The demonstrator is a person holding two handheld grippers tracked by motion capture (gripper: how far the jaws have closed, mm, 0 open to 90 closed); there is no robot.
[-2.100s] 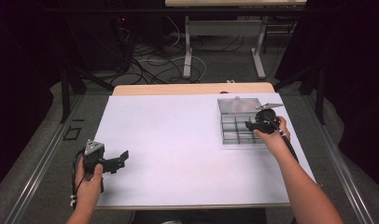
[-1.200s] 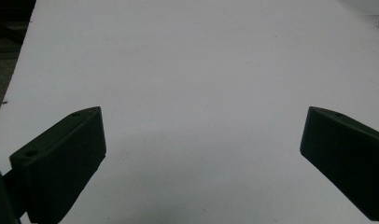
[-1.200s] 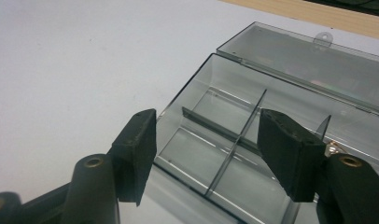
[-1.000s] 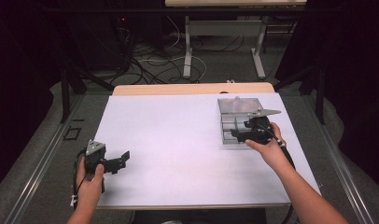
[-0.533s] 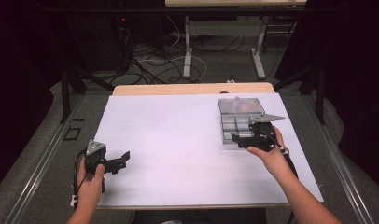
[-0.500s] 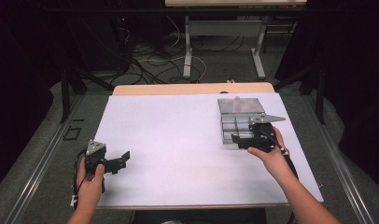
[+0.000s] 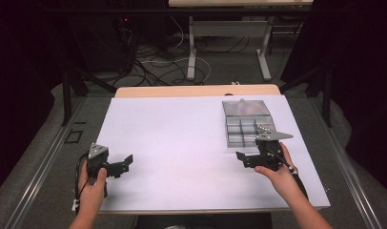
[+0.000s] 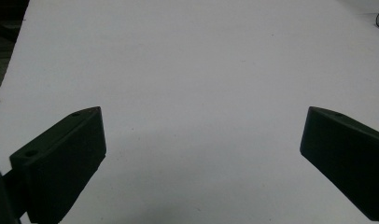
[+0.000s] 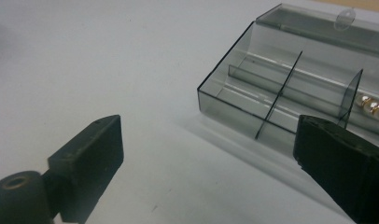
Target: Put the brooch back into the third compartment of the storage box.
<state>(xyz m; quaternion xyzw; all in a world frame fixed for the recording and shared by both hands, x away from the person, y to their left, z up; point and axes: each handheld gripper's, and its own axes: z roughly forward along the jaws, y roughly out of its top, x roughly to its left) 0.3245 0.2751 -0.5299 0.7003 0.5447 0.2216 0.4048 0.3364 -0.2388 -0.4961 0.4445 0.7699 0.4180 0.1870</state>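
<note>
the wide white-topped table [image 7: 182,143] is carrying a smoky clear plastic compartment box [image 7: 246,125] at its far right, lid lying open, small pale beads [image 9: 372,106] sitting in one right-hand compartment. just beside the box's near edge the right gripper [image 7: 246,159] is hovering, its fingers having just been opening, nothing between them. the left gripper [image 7: 125,164] is resting at the near left, fingers spread wide and empty.

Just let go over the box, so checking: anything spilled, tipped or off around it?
Nothing stands out. The compartment box sits flat, lid open, small metal pieces inside one compartment. Right gripper has just been opening, nothing between its jaws.
</note>
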